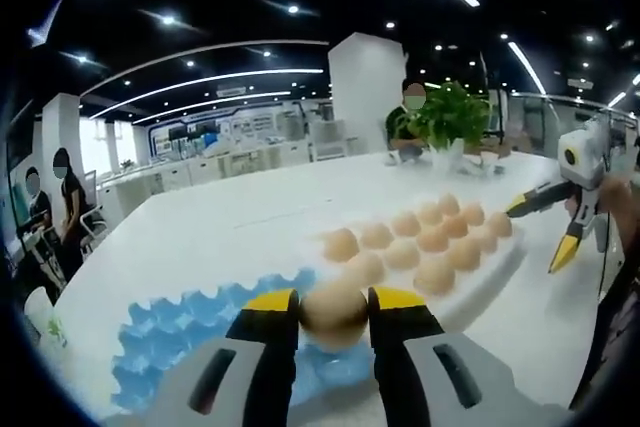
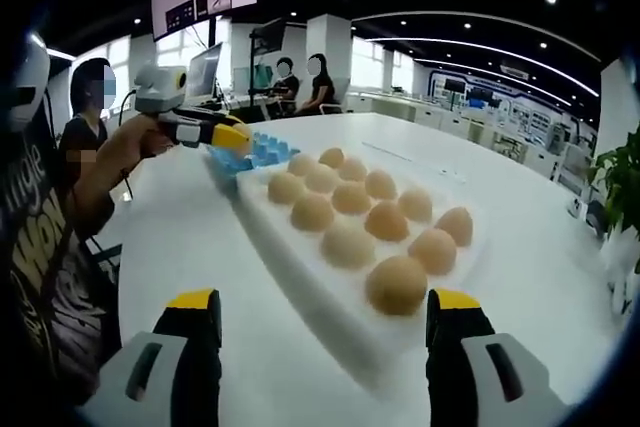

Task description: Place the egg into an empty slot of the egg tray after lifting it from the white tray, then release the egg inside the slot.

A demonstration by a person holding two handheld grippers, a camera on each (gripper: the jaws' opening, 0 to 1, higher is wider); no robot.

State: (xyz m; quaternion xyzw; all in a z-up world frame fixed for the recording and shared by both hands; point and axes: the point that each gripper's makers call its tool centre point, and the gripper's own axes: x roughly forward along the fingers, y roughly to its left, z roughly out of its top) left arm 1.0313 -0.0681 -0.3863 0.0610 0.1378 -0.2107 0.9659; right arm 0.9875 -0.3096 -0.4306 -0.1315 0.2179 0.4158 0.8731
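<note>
In the left gripper view my left gripper is shut on a tan egg and holds it above the blue egg tray. Beyond it lies the white tray with several eggs. My right gripper hangs open at the right of that tray. In the right gripper view my right gripper stands open, nothing between its jaws, just short of the white tray and its eggs. The left gripper is over the blue egg tray at the far end.
Everything rests on a large white table. A potted green plant stands at the table's far side, with a seated person behind it. Other people sit and stand around the office. A person's arm and dark shirt fill the left of the right gripper view.
</note>
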